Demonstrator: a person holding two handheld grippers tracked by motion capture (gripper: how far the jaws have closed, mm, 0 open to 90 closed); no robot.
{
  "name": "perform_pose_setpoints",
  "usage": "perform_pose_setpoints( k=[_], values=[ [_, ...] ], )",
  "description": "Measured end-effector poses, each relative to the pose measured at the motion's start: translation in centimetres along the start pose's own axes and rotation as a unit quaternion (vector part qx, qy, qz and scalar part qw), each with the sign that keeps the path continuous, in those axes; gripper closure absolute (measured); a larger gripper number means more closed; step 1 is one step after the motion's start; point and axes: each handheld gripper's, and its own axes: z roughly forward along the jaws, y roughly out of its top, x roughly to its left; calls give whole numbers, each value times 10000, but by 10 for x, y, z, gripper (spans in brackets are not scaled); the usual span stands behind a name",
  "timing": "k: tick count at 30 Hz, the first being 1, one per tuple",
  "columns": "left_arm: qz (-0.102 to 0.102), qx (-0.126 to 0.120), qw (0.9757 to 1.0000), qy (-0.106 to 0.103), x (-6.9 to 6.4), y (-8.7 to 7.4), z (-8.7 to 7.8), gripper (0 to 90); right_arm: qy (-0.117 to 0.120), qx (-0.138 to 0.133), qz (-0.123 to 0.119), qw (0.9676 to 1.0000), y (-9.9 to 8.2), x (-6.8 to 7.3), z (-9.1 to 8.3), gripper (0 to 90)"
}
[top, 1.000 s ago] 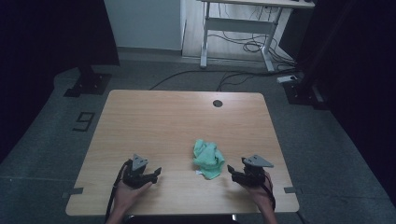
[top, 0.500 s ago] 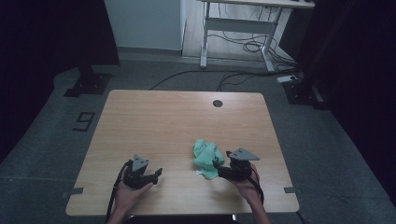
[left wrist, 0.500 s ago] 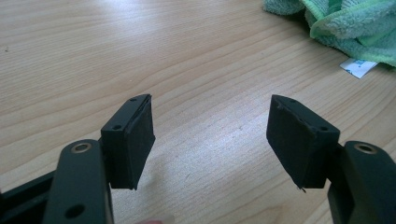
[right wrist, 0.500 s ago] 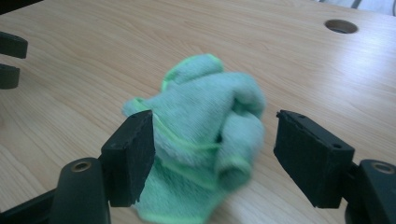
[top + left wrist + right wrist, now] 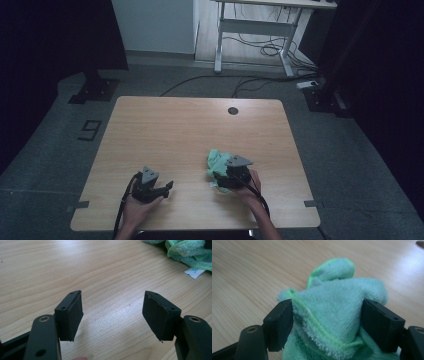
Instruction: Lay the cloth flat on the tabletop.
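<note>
A crumpled green cloth (image 5: 216, 160) lies on the wooden table (image 5: 190, 125), right of centre near the front. My right gripper (image 5: 220, 176) is open, its jaws standing either side of a raised fold of the cloth (image 5: 337, 312). My left gripper (image 5: 167, 186) rests low over bare wood at the front left, open with nothing between its pads (image 5: 75, 315). In the left gripper view the cloth (image 5: 190, 252) sits at the top right with a white label (image 5: 193, 272) sticking out from under it.
A dark round hole (image 5: 232, 110) marks the table's far edge. Behind the table stand a desk frame (image 5: 250, 30) with cables and two black stand bases (image 5: 95, 90) (image 5: 322, 97) on the floor. The left and far parts of the tabletop are bare wood.
My right gripper has moved left from the table's right side onto the cloth, so its jaws now straddle a fold. The left gripper has stayed where it was.
</note>
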Motion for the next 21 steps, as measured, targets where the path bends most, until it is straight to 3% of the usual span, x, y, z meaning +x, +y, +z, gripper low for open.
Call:
perform_pose_setpoints(
  k=[7,15,21],
  values=[
    [50,51,10000,-22,-2,-1,3,329,-8,117,65,9999,-5,-4,6,278],
    [61,32,10000,-42,-4,-1,1,331,-224,277,-57,9993,-12,-7,11,512],
    [64,35,10000,-62,-4,-2,1,333,-189,245,28,9995,-13,-12,10,621]
  ],
)
